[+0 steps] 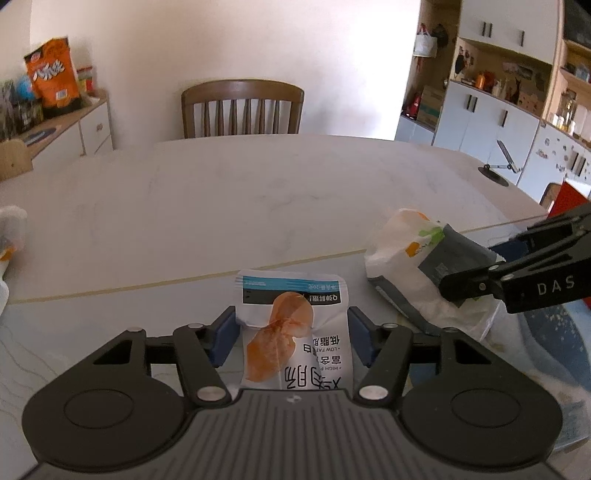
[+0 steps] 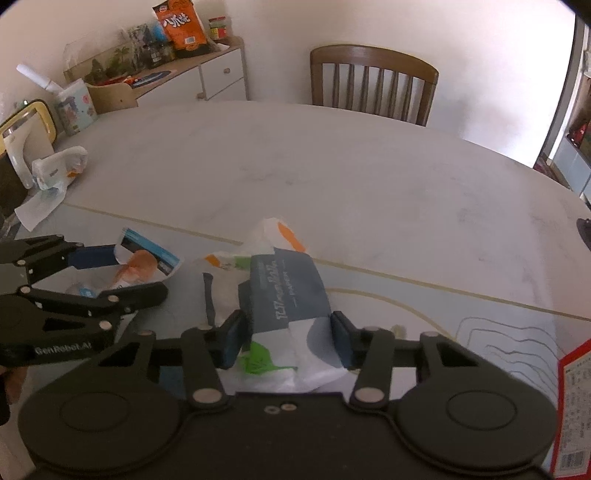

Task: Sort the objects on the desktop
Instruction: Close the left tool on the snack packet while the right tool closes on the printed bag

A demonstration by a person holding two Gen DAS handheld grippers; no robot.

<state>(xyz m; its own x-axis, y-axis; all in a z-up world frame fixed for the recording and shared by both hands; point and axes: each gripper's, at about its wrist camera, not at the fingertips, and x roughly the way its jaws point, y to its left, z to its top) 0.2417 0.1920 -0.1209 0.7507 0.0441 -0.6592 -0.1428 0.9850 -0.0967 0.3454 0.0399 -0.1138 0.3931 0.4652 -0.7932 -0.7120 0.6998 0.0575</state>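
Red box (image 2: 574, 413) (right edge) cut off

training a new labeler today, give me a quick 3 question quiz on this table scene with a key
1. True or false: the left gripper has a snack packet between its fingers.
2. What sits between the right gripper's fingers? A) orange chip bag B) grey tissue pack C) red box
3. Fill in: behind the table at its far side stands a wooden ____.

Key
1. True: the white and blue snack packet with the orange picture sits between the blue pads, which press its sides.
2. B: the grey tissue pack, lying on a white plastic bag. The orange chip bag stands on the sideboard; the red box lies off to the right.
3. chair
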